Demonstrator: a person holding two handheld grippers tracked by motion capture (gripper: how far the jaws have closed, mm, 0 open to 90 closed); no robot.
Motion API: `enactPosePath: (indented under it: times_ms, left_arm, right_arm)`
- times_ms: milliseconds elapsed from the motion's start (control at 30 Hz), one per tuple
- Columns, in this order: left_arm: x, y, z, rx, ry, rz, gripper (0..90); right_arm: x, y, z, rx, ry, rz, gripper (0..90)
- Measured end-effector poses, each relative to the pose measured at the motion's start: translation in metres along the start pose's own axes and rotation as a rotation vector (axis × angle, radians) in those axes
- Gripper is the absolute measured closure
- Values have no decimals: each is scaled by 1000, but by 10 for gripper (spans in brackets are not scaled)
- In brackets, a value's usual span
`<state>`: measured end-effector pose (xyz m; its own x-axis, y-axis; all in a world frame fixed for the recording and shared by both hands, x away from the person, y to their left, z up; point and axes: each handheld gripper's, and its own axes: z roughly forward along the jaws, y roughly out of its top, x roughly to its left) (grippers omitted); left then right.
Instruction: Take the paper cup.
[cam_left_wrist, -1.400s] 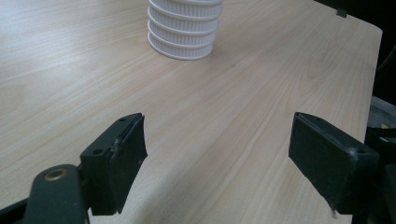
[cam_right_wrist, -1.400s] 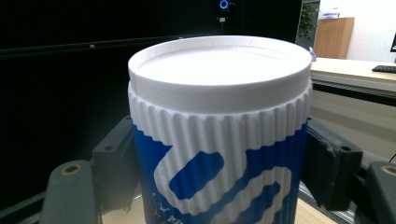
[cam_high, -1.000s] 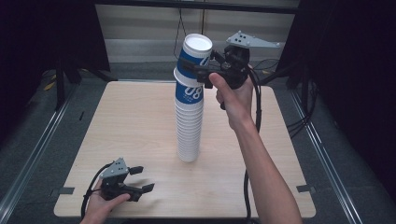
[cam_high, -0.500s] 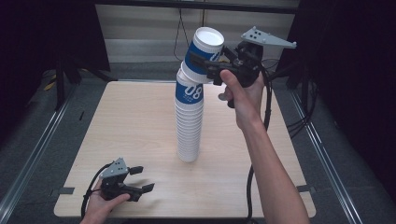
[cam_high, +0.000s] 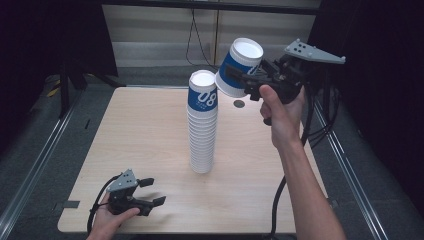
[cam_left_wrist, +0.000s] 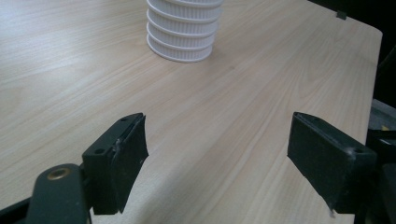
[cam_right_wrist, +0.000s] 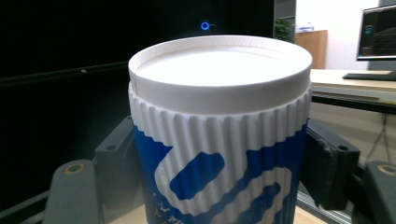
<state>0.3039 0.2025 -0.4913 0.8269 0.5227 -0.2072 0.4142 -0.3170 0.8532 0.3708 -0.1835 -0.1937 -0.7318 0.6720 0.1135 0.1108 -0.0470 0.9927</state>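
Observation:
A tall stack of white ribbed paper cups (cam_high: 202, 125) with a blue-printed cup on top stands mid-table; its base (cam_left_wrist: 184, 32) shows in the left gripper view. One blue and white cup (cam_high: 242, 56) (cam_right_wrist: 219, 140) hangs tilted in the air, up and to the right of the stack's top. My right gripper (cam_high: 239, 76) (cam_right_wrist: 219, 177) is shut on that cup's sides; its jaws have just been closing on it. Low at the table's front left corner, my left gripper (cam_high: 150, 191) (cam_left_wrist: 217, 154) is held open, with bare wood between its jaws.
The wooden table (cam_high: 140, 130) has open surface all around the stack. A small round mark (cam_high: 239, 104) lies behind the stack. Cables (cam_high: 315, 125) trail from the right gripper past the table's right edge. A dark stand (cam_high: 70, 75) sits at the back left.
The right gripper has lifted the top cup off the stack and carried it to the right and slightly up, tilting it. The left gripper has stayed where it was.

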Motion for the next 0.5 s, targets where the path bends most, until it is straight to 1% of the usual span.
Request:
enactPosePath:
  times_ms: [67,133,200,233,333,400,433,467,500]
  left_arm:
    - [0,0,0,0,-2,-5,196]
    - [0,0,0,-3,-2,-1,193]
    - [0,1,0,0,-3,-1,188]
    - [-1,1,1,1,-3,3,185]
    - [-3,1,1,3,-14,8,185]
    - [-5,2,1,6,-19,10,184]
    - [-5,2,1,6,-19,10,185]
    - [-5,3,1,3,-25,14,185]
    - [-6,3,1,0,-26,15,184]
  right_arm:
    - [-1,-4,-6,6,-9,-7,254]
    - [-3,-9,-12,11,-19,-4,253]
    - [-3,-11,-14,12,-24,-6,254]
    - [-5,-18,-21,25,-37,-5,254]
    - [-5,-29,-29,36,-47,-3,254]
    - [-6,-38,-33,48,-50,4,254]
    - [-6,-38,-33,48,-50,4,254]
    - [-6,-48,-35,59,-46,9,254]
    - [-5,-53,-36,65,-47,12,254]
